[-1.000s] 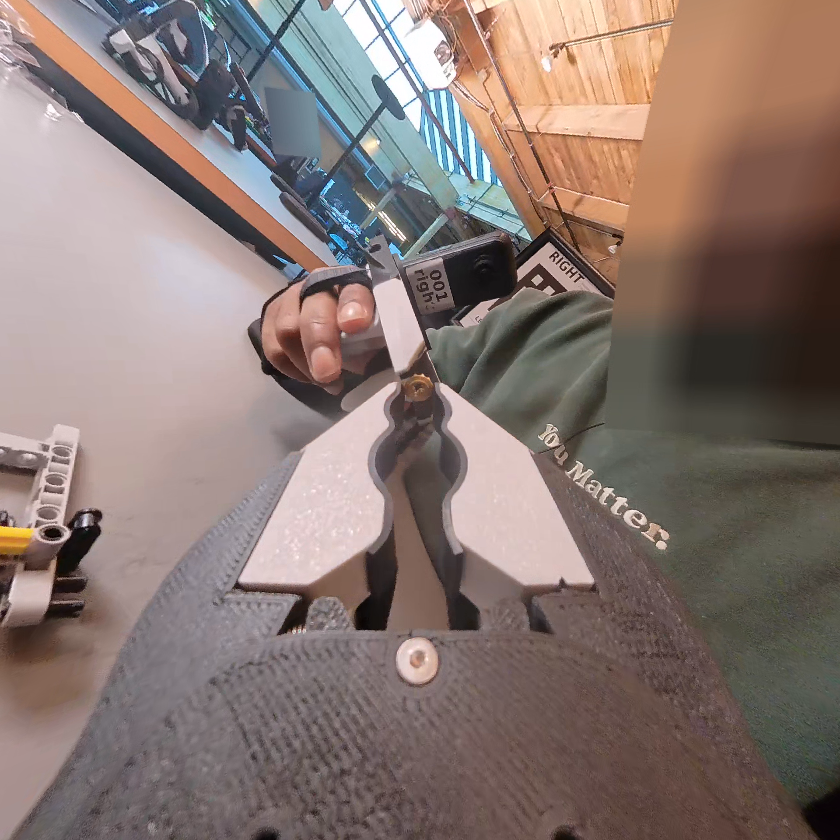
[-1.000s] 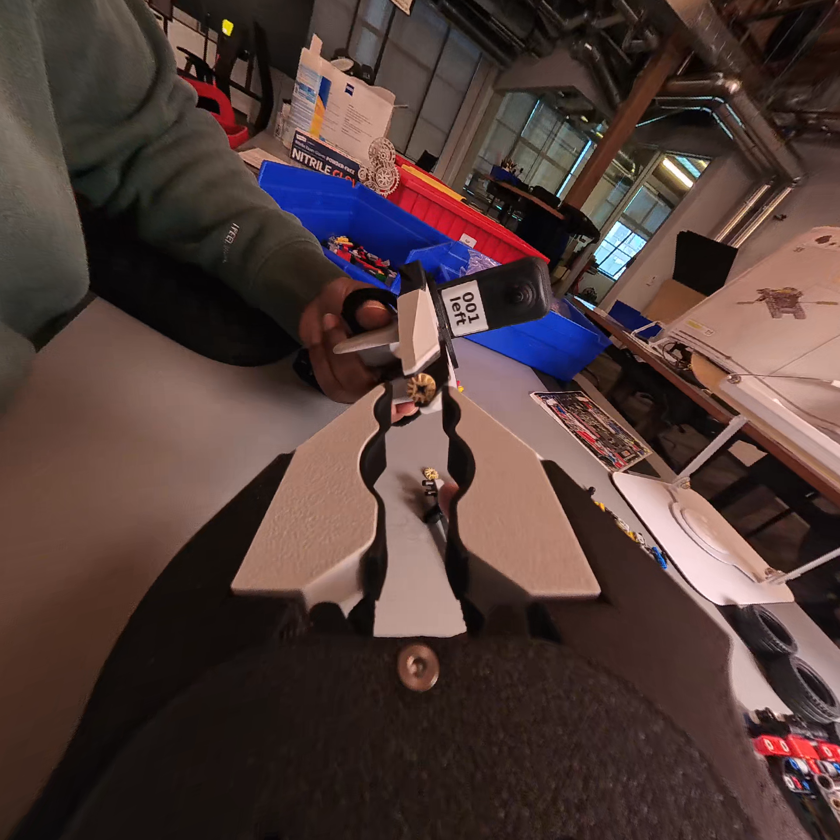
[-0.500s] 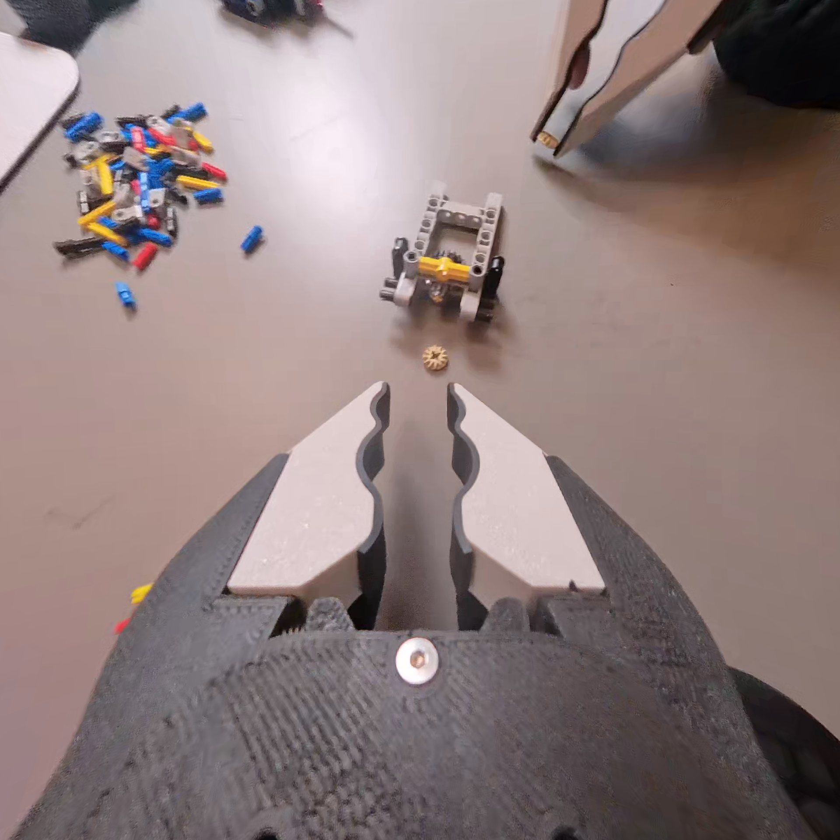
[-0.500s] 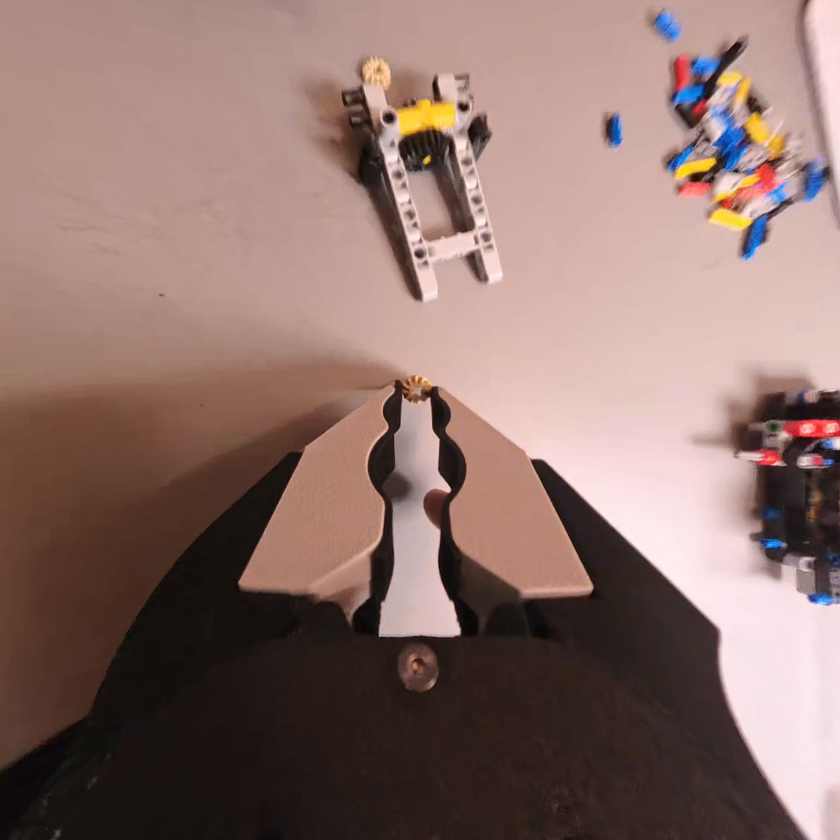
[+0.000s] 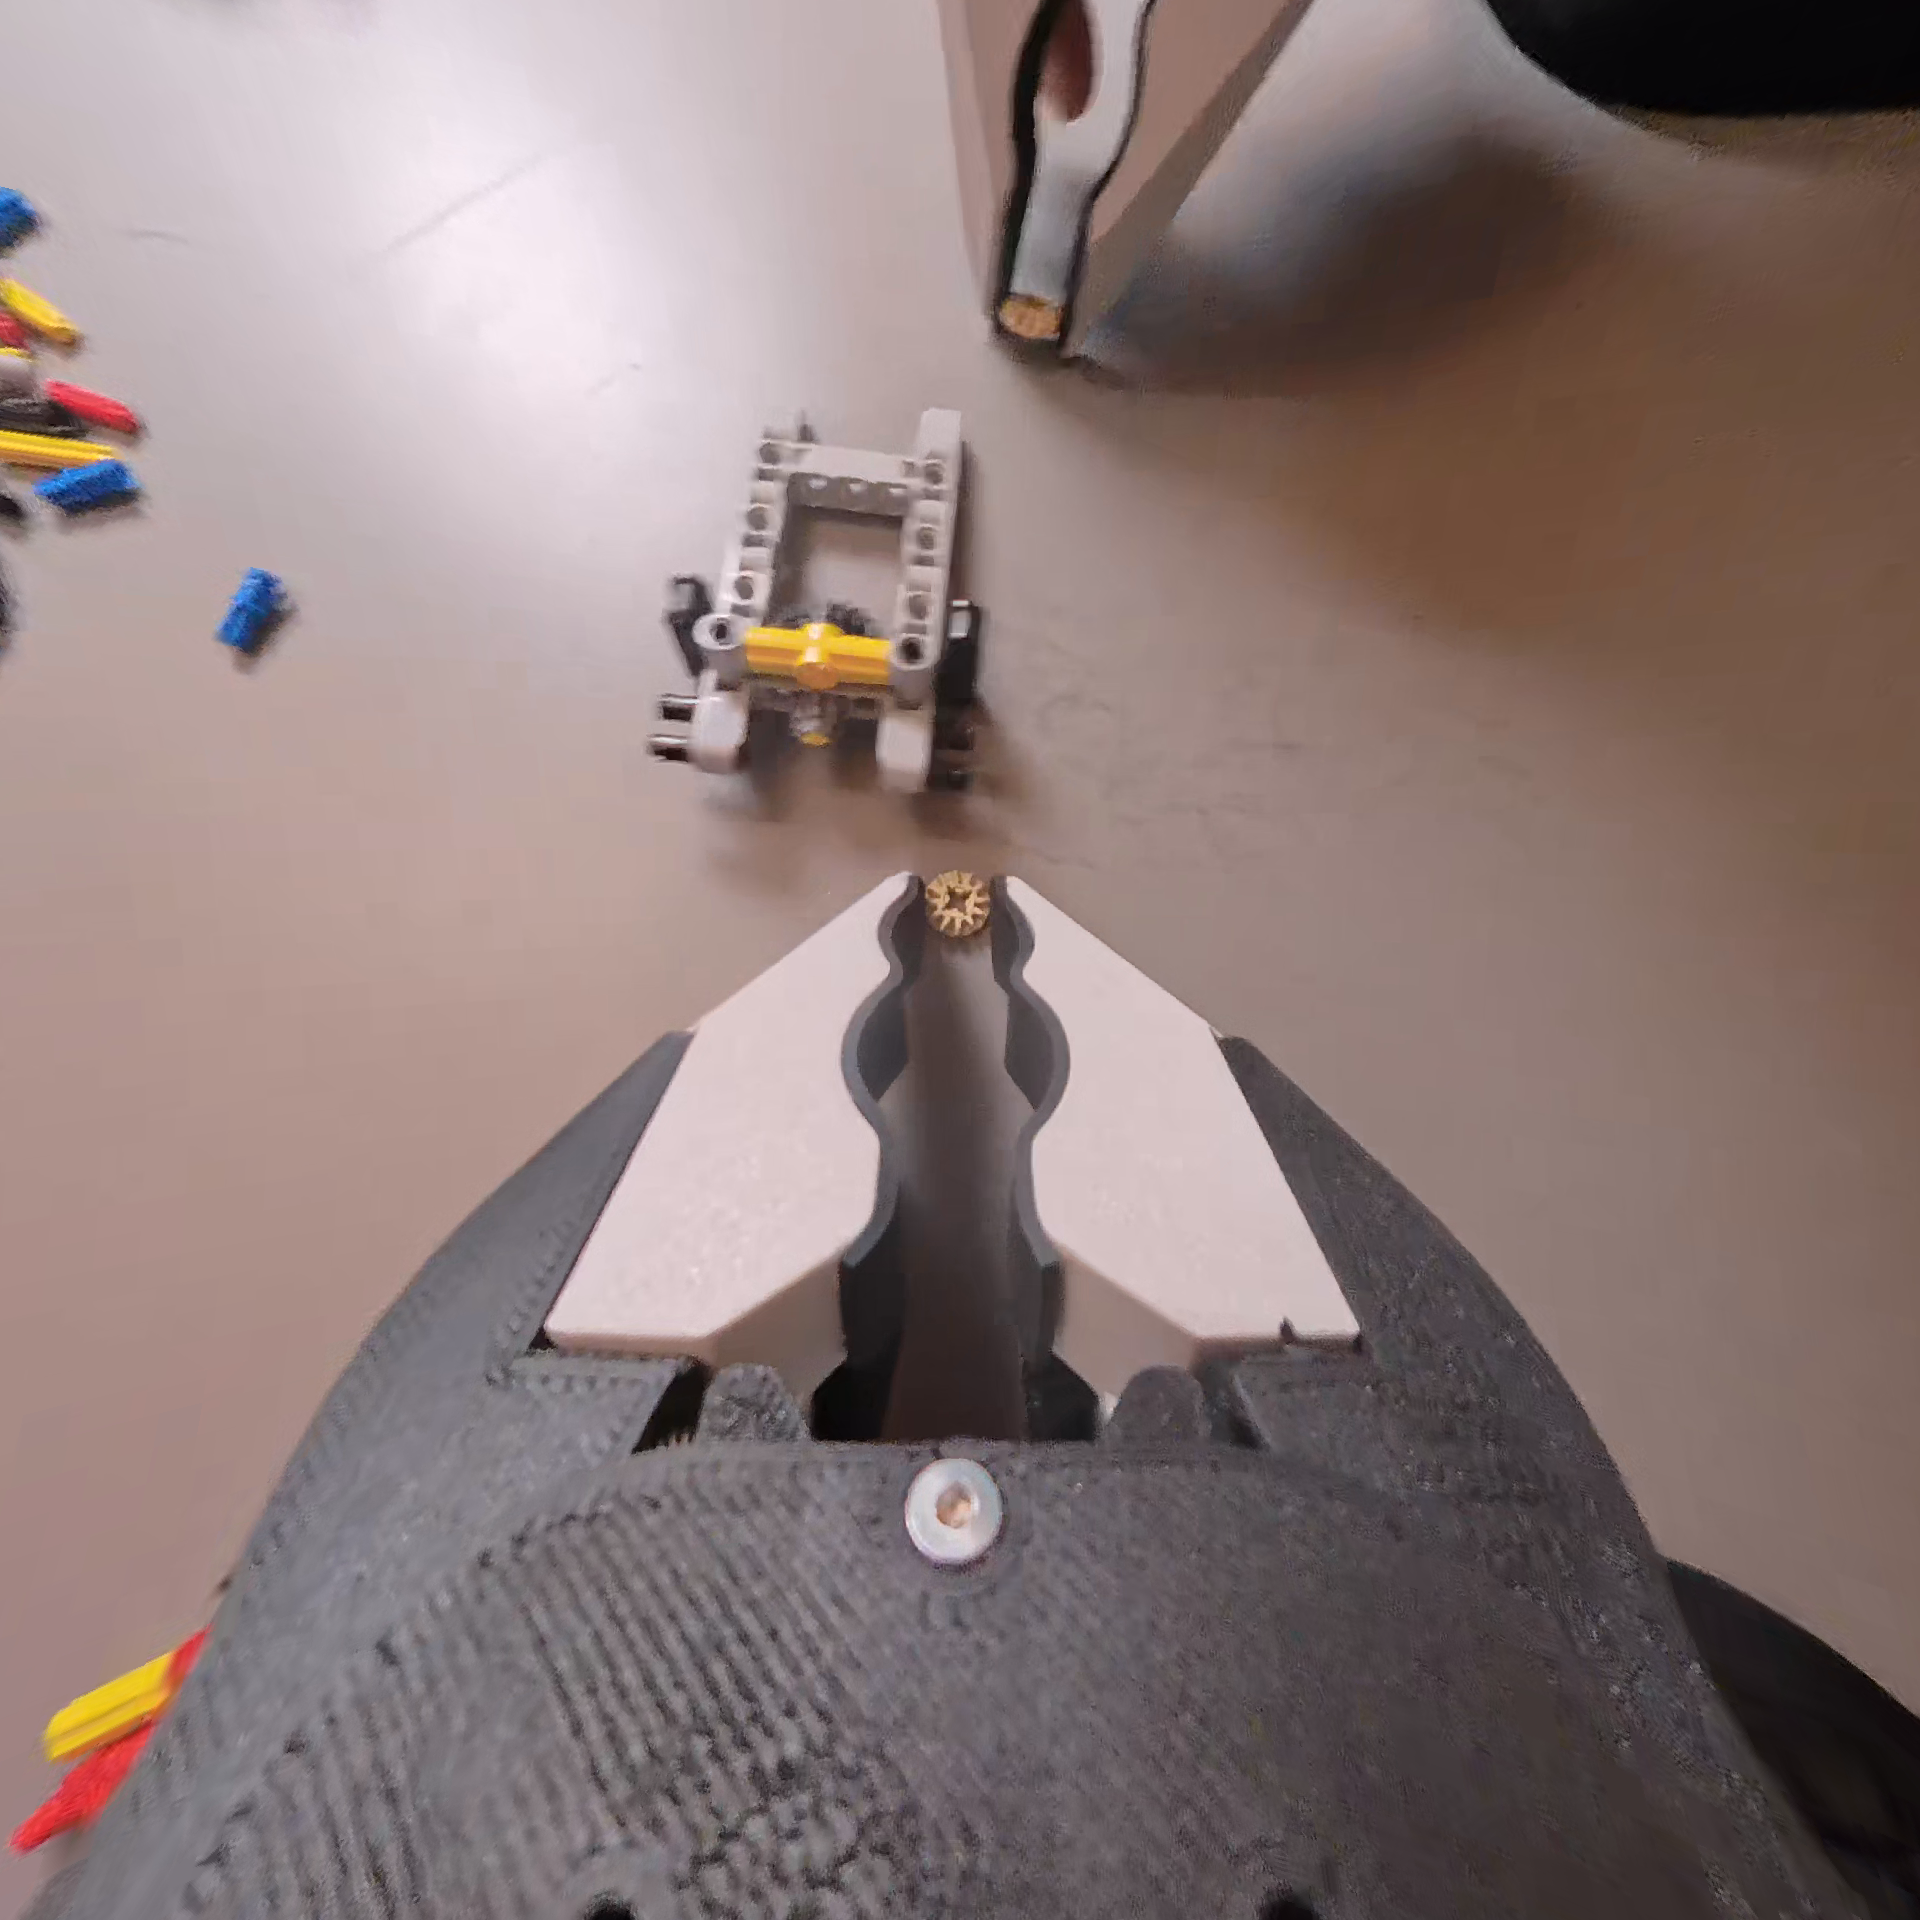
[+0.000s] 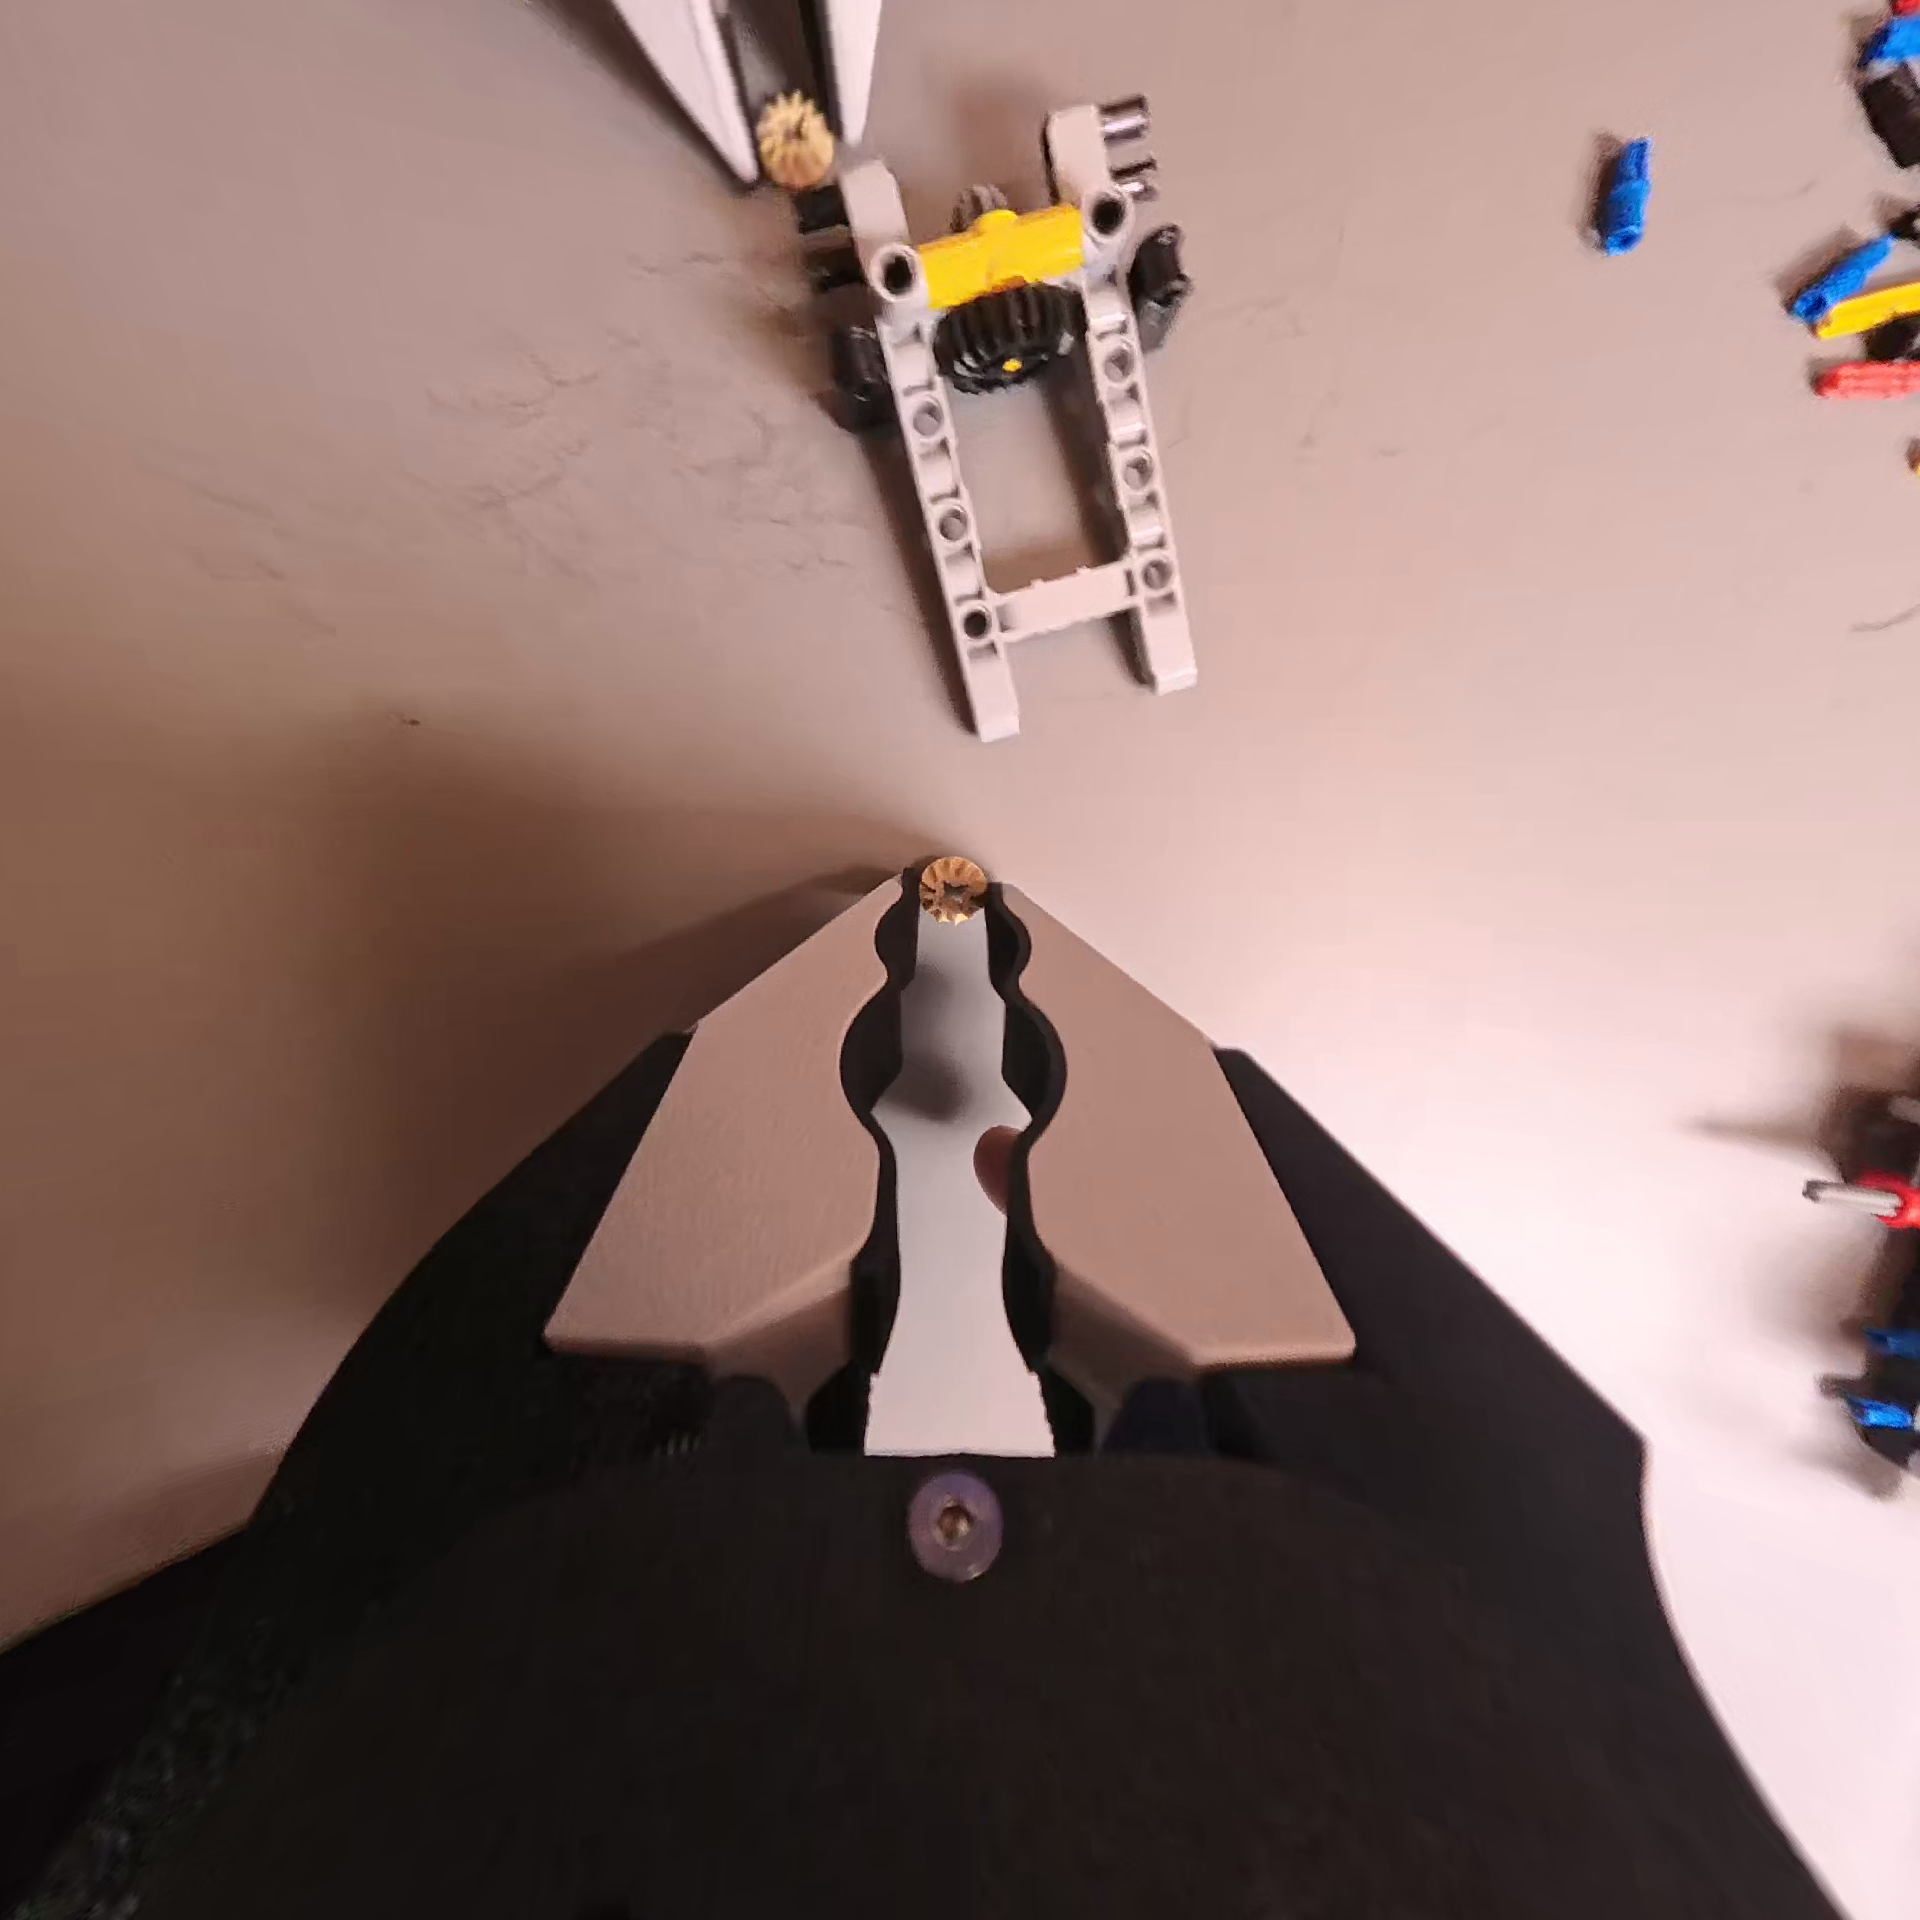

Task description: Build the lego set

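A grey beam frame (image 5: 831, 613) with a yellow cross piece and a black gear lies on the tan table; it also shows in the right wrist view (image 6: 1029, 436). My left gripper (image 5: 956, 891) is low at the table just in front of the frame, with its fingertips closed on a small tan gear (image 5: 956, 906). My right gripper (image 6: 951, 881) is shut on a second tan gear (image 6: 951, 891) and hovers short of the frame's open end. Each gripper shows in the other's view: the right (image 5: 1039, 322), the left (image 6: 795, 135).
Loose blue, yellow and red pieces (image 5: 73, 457) lie left of the frame, with one blue piece (image 5: 249, 608) apart; they sit at the right in the right wrist view (image 6: 1860, 301). A dark part-built model (image 6: 1881, 1247) stands at the right edge. About 12 centimetres separates my left fingertips from my right. From either gripper's tips it is about 15 centimetres to the blue piece (image 5: 249, 608). Look for it in the right wrist view (image 6: 1640, 190) too.
Both grippers swung down from facing each other to the table. My left gripper moved forward and closed on the tan gear lying before the frame. The right still holds its gear.
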The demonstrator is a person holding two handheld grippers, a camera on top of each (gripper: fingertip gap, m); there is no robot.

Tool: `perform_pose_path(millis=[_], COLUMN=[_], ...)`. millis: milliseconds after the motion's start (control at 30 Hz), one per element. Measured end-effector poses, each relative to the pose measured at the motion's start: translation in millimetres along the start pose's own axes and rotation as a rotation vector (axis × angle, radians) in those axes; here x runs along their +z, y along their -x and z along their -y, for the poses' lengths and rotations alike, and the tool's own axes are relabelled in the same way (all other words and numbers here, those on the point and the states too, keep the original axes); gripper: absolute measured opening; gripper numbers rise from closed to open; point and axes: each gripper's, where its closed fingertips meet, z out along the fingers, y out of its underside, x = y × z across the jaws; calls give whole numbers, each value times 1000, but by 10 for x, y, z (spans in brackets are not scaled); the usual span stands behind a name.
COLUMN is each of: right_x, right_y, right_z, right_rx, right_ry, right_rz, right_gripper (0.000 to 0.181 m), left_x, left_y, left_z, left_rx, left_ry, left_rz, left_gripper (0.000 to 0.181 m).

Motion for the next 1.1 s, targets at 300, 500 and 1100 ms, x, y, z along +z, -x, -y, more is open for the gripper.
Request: perform_pose_path(millis=[300,500,1100], right_x=[35,58,-95], right_y=[224,-136,-788], right_z=[131,425,366], right_rx=[-131,-136,-61], right_ry=[-18,-129,-187], right_rz=[25,-69,-84], right_gripper=[26,60,50], left_x=[180,24,-1571], left_y=[-414,-398,953], left_z=[161,334,-806], left_rx=[108,49,-236], left_ry=[-37,-164,274], left_rz=[-64,-105,495], left_gripper=[11,22,21])
